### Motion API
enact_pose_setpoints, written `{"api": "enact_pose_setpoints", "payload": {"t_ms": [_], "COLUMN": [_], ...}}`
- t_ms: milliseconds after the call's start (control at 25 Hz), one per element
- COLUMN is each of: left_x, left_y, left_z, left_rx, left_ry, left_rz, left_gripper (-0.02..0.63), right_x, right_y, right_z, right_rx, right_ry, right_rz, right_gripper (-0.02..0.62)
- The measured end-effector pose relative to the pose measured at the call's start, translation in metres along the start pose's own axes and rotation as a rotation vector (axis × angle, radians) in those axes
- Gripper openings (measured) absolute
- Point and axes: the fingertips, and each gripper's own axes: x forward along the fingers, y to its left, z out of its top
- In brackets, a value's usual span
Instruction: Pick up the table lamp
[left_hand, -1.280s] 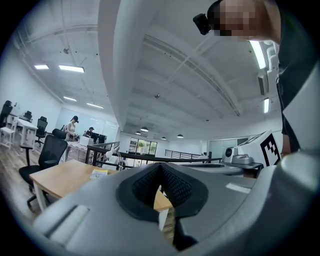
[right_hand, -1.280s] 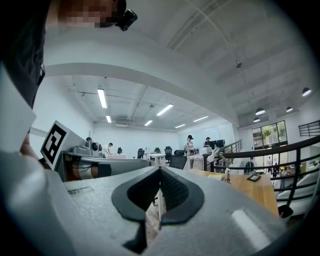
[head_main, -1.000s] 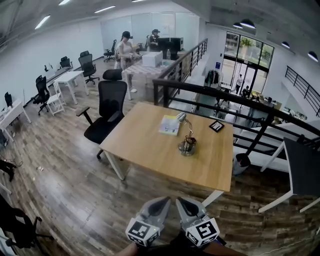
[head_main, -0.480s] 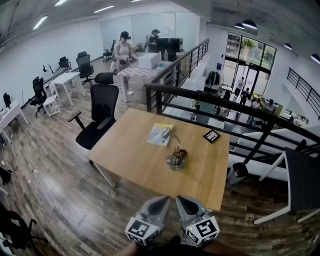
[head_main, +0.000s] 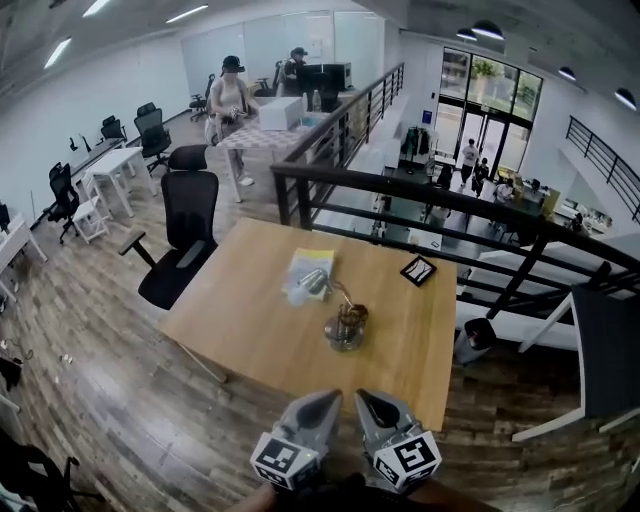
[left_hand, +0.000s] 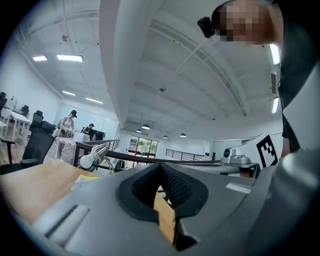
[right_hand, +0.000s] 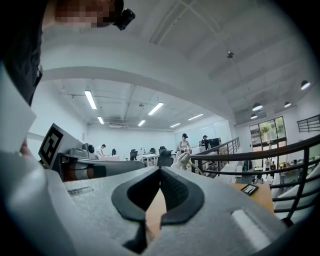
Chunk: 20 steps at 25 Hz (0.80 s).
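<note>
The table lamp (head_main: 344, 326) stands on the wooden table (head_main: 250, 312). It has a round metal base, a thin bent arm and a white head (head_main: 312, 283) that hangs low over a yellow booklet (head_main: 305, 268). My left gripper (head_main: 322, 402) and right gripper (head_main: 368, 400) sit side by side at the table's near edge, short of the lamp, both pointing level. Both are shut with nothing between the jaws. The lamp head shows small and far off in the left gripper view (left_hand: 90, 159) and in the right gripper view (right_hand: 181, 159).
A small black object (head_main: 417, 270) lies at the table's far right. A black office chair (head_main: 180, 240) stands left of the table. A black railing (head_main: 450, 200) runs behind it. A white table (head_main: 600, 350) is at right. Two people (head_main: 228, 100) stand far back.
The table and lamp have come nearer in the head view and slid left and down. Both grippers have moved forward with the person, still shut and side by side.
</note>
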Motion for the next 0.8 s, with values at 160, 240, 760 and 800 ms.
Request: {"api": "enact_pose_setpoints", "payload": {"t_ms": [160, 240, 760, 800], "left_x": [0.025, 0.034, 0.064, 0.064], "left_y": [0.026, 0.043, 0.161, 0.168], "left_z": [0.007, 0.011, 0.047, 0.049], "left_rx": [-0.002, -0.004, -0.010, -0.005], "left_ry": [-0.016, -0.021, -0.003, -0.003], "left_rz": [-0.053, -0.079, -0.224, -0.231], "left_gripper": [0.002, 0.002, 0.002, 0.002], "right_x": [0.025, 0.040, 0.157, 0.162], "right_y": [-0.017, -0.024, -0.041, -0.042], "right_z": [0.006, 0.003, 0.018, 0.020], "right_rx": [-0.029, -0.026, -0.035, -0.039], "right_ry": [-0.003, -0.004, 0.002, 0.000], "right_rz": [-0.055, -0.083, -0.249, -0.262], "right_gripper": [0.003, 0.003, 0.005, 0.005]}}
